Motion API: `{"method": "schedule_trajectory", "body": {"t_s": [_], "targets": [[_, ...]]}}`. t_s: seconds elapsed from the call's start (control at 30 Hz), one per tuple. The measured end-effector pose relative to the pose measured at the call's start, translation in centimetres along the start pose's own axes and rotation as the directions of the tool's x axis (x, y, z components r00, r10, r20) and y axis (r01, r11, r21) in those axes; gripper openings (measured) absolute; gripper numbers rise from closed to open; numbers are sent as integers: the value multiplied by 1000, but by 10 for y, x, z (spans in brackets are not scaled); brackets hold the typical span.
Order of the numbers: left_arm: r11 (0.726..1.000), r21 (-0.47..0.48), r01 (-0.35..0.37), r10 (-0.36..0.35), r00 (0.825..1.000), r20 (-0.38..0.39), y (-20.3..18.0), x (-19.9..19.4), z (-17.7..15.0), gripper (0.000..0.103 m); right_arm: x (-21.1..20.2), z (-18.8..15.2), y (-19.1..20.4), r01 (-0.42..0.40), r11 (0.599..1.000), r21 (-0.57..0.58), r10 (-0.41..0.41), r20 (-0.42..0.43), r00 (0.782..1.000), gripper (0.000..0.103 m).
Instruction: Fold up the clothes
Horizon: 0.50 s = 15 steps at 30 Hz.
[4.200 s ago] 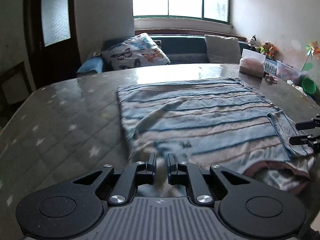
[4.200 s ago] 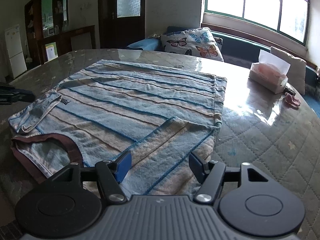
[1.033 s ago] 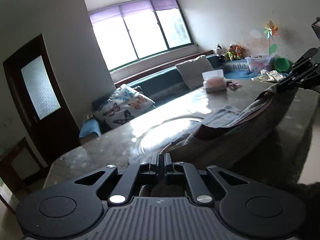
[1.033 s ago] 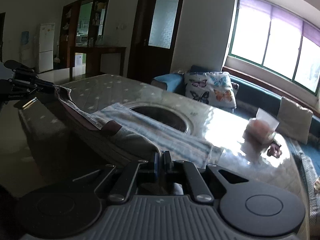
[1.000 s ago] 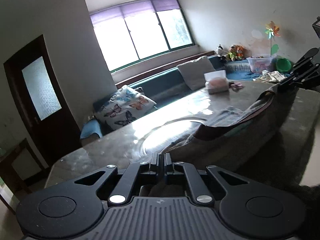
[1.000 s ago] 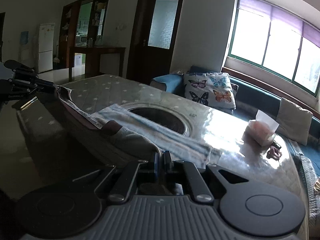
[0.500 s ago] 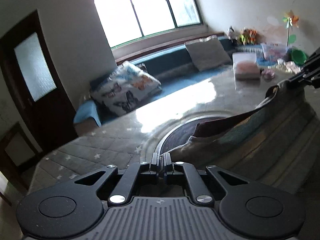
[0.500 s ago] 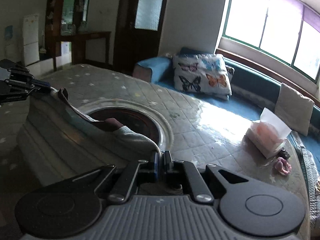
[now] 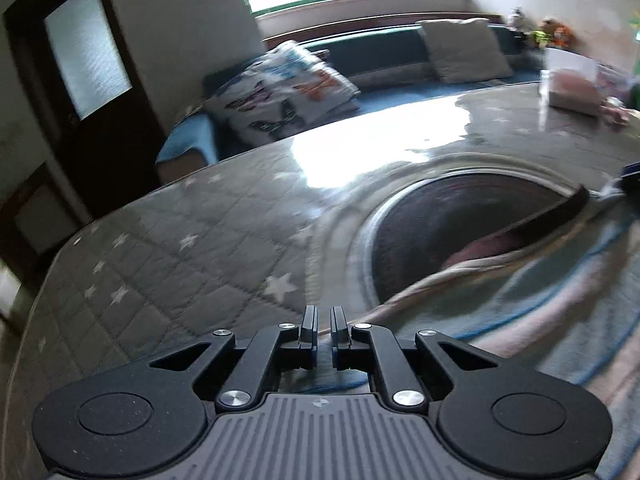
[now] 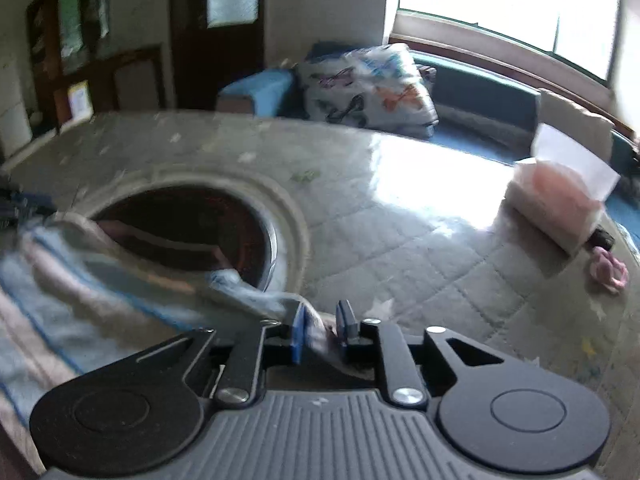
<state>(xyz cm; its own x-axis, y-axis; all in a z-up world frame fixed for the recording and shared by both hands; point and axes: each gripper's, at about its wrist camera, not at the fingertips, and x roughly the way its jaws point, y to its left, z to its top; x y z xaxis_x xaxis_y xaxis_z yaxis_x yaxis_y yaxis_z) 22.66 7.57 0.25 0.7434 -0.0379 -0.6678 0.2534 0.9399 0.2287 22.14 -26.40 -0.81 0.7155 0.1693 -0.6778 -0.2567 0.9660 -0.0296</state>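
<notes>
Because we are laying the folded half down, both grippers sit low over the grey quilted, star-printed counter (image 9: 168, 264), one at each end of the same edge of the blue-and-pink striped cotton shirt (image 9: 532, 300). Our left gripper (image 9: 324, 322) has its fingers parting only a sliver, and we cannot tell whether the hem is between them or just beyond. Our right gripper (image 10: 322, 326) is opening wider, its fingers standing clear on either side of a pinch of the shirt's edge that lies loosely between them.

We judge this as the release: the cloth is slack between the two grips, sagging across the round dark recess (image 10: 188, 232) in the middle of the counter, with its dark maroon collar band (image 9: 556, 216) turned up. A pink tissue box (image 10: 560, 204) stands well apart near the far right edge, out of the fold's way.
</notes>
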Motion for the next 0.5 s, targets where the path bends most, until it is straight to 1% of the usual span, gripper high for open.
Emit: {"method": "schedule_trajectory", "body": {"t_s": [0.03, 0.13, 0.17, 0.23, 0.3, 0.37, 0.5], "targets": [[1000, -11, -5, 5, 1000, 6, 3, -2, 0, 9, -2, 0, -3, 6, 1000, 18, -7, 13, 1000, 21], [1000, -25, -7, 8, 999, 36, 5, -16, 1, 9, -13, 4, -7, 21, 999, 42, -23, 51, 998, 22], [1000, -27, -4, 5, 999, 48, 4, -23, 1, 9, -18, 4, -7, 11, 999, 45, -14, 57, 998, 22], [999, -30, 26, -23, 997, 68, 1, -33, 2, 9, -26, 4, -7, -10, 999, 48, 7, 69, 998, 22], [998, -32, 62, -59, 995, 80, -4, -42, 3, 9, -27, 0, -1, -47, 998, 39, 45, 53, 998, 22], [994, -24, 103, -101, 992, 73, -11, -44, 2, 10, -29, -3, 4, -84, 996, 30, 83, 37, 996, 22], [990, 9, 138, -138, 989, 49, -28, -36, 3, 11, -10, -5, 9, -95, 994, 48, 95, -1, 995, 22]]}}
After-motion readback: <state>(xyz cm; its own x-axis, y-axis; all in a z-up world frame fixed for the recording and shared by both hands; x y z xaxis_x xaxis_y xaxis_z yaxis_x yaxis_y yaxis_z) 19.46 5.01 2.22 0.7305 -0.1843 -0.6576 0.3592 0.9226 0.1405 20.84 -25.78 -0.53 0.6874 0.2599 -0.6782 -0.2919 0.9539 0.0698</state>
